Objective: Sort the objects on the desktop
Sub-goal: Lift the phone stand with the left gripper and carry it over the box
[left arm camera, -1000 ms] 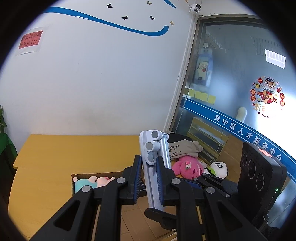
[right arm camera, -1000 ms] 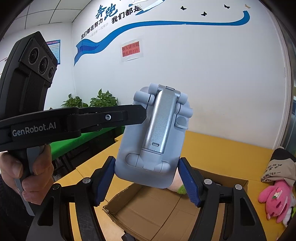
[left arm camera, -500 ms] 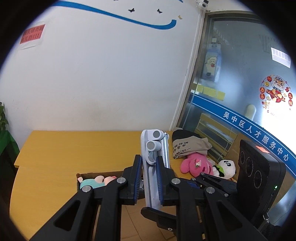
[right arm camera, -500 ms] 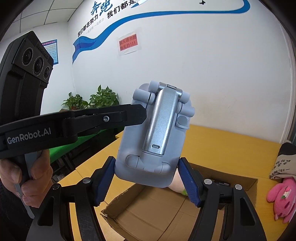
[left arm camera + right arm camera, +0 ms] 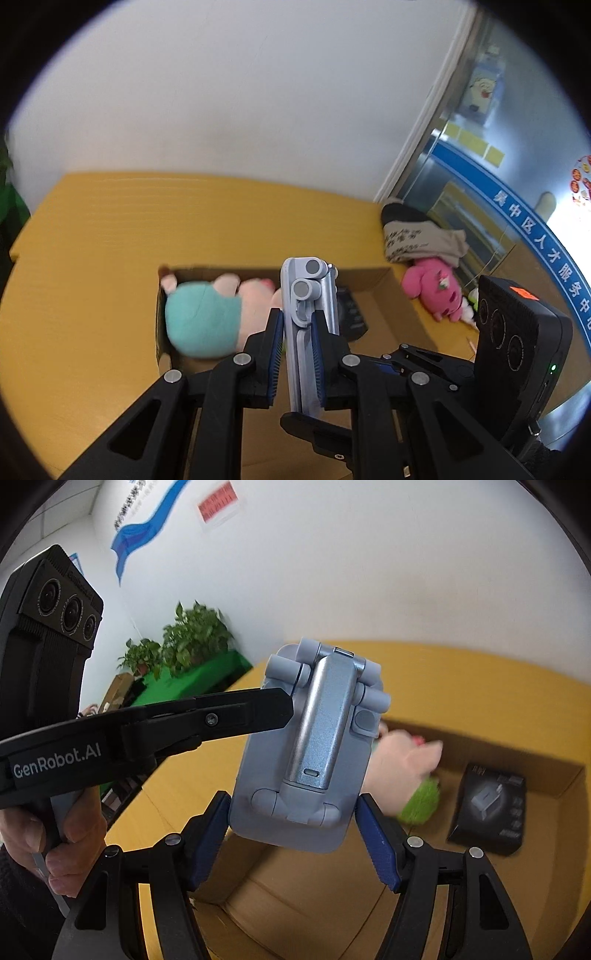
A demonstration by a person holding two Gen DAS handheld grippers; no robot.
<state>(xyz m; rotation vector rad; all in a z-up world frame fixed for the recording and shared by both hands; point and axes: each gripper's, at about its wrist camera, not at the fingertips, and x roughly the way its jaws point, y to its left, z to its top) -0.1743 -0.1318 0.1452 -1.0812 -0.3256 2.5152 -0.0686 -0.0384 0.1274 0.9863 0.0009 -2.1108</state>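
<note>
Both claws, left claw (image 5: 297, 341) and right claw (image 5: 295, 843), are clamped on the phone stand (image 5: 314, 746); it is best lowered level into the cardboard box (image 5: 546, 812) before release.

Matt plastic, brushed metal, plush and cardboard

The stand (image 5: 306, 753) has matt grey plastic and a satin metal arm; ribbed blue pads (image 5: 376, 843) flank it; at 3 o'clock a glossy black carton (image 5: 487, 808) lies in the cardboard box (image 5: 373, 275) with fuzzy plush (image 5: 201, 323).

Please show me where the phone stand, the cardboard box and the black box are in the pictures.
phone stand (image 5: 314, 738): right wrist view, on its silver hinge arm.
cardboard box (image 5: 569, 786): right wrist view, on its far inner wall.
black box (image 5: 487, 808): right wrist view, on its printed top face.
</note>
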